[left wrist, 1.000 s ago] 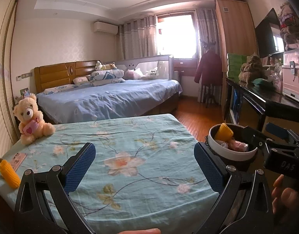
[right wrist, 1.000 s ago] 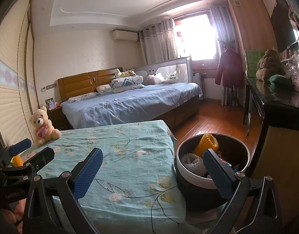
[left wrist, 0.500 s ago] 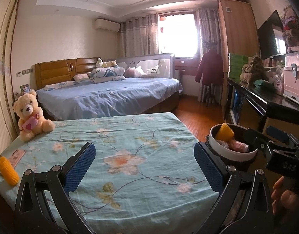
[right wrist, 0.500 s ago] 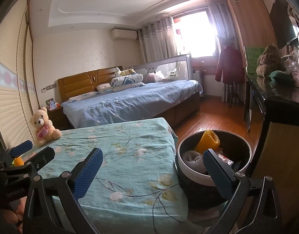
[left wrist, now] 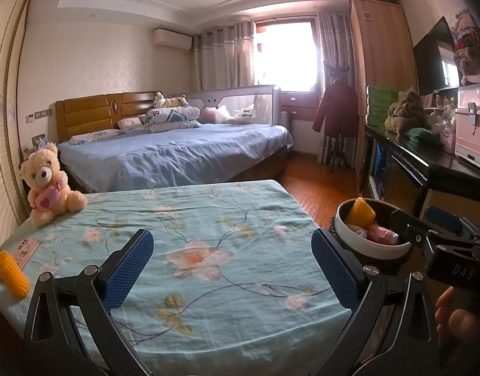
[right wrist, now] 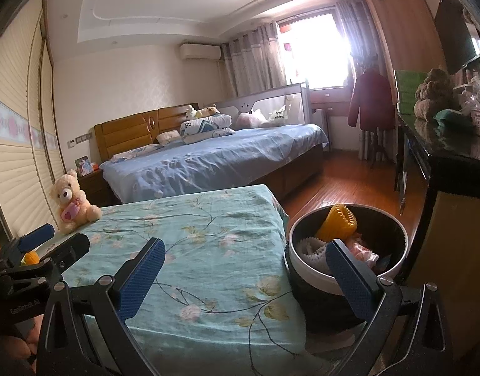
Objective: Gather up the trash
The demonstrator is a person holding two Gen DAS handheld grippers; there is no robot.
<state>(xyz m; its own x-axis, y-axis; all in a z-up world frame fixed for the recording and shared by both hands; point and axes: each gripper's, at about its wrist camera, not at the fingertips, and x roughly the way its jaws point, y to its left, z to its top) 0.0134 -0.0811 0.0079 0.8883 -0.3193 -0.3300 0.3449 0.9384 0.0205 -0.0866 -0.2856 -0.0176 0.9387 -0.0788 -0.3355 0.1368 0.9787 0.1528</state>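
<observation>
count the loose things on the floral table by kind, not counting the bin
teddy bear: 1
toy corn cob: 1
pink card: 1
total: 3

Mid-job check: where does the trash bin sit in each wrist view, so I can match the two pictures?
Left wrist: trash bin at right, beyond the table's right edge, behind the right gripper.
Right wrist: trash bin at lower right, partly behind that gripper's right finger.
Shared landmark: teddy bear on the table's far left corner.
</observation>
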